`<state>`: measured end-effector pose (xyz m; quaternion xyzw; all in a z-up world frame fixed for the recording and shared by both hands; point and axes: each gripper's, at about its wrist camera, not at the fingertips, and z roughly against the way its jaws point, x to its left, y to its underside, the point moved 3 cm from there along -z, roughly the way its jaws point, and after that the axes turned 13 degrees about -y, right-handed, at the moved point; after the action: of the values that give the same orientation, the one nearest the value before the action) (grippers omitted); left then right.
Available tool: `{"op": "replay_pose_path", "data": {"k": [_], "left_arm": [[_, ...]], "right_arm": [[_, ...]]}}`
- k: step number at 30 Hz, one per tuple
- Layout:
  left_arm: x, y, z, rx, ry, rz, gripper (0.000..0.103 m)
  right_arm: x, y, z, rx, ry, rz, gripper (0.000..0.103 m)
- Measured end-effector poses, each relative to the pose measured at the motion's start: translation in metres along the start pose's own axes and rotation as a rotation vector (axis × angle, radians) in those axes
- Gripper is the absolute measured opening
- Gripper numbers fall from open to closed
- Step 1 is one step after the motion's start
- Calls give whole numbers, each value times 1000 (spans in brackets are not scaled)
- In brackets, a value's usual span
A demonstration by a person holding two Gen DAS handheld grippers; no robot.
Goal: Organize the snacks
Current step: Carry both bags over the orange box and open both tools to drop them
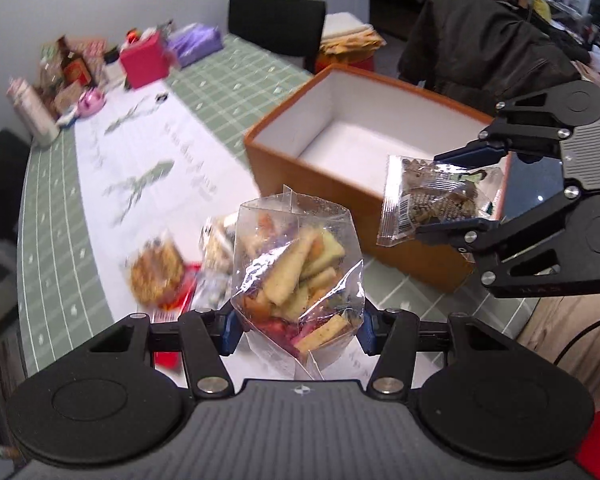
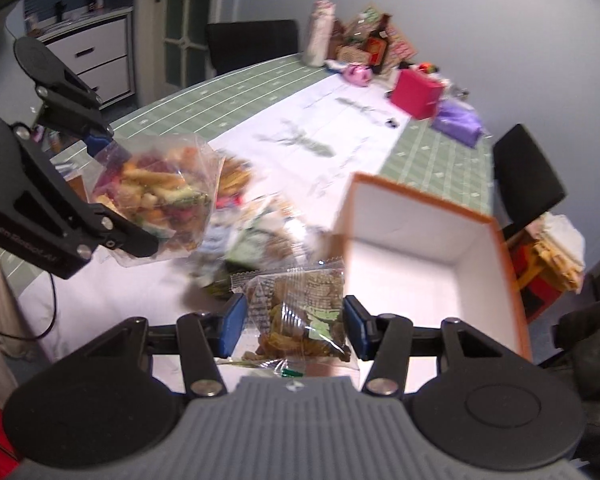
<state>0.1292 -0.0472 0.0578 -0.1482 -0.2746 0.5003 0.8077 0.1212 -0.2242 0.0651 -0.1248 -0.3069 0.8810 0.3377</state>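
Table edge (image 1: 40,240) near; open box (image 1: 380,92) beside both loaded tongs (image 1: 298,330).

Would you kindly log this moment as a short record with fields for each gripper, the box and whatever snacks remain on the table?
left gripper: shut on clear bag of mixed crackers, lifted off the table
right gripper: shut on packet of brown snacks, lifted
orange box: open, white inside, nothing visible in it
remaining snacks: blurred pile on the white runner beside the box
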Motion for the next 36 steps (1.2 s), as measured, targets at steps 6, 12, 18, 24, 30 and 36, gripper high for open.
{"op": "replay_pose_path", "data": {"k": [6, 12, 18, 24, 30, 36], "left_arm": [[-22, -44, -12, -26, 30, -74, 62], [-52, -75, -38, -13, 33, -175, 62], [-72, -99, -60, -24, 24, -219, 61], [-91, -112, -84, -6, 56, -249, 61], [-104, -112, -110, 36, 90, -245, 61], [-109, -113, -125, 74, 133, -219, 61]], "right_arm": [[-41, 6, -1, 60, 71, -45, 51], [-73, 21, -9, 118, 106, -90, 51], [-95, 33, -25, 175, 127, -112, 51], [-112, 45, -38, 202, 96, -138, 51], [-116, 50, -54, 241, 64, -139, 51], [-117, 58, -69, 270, 18, -165, 51]]}}
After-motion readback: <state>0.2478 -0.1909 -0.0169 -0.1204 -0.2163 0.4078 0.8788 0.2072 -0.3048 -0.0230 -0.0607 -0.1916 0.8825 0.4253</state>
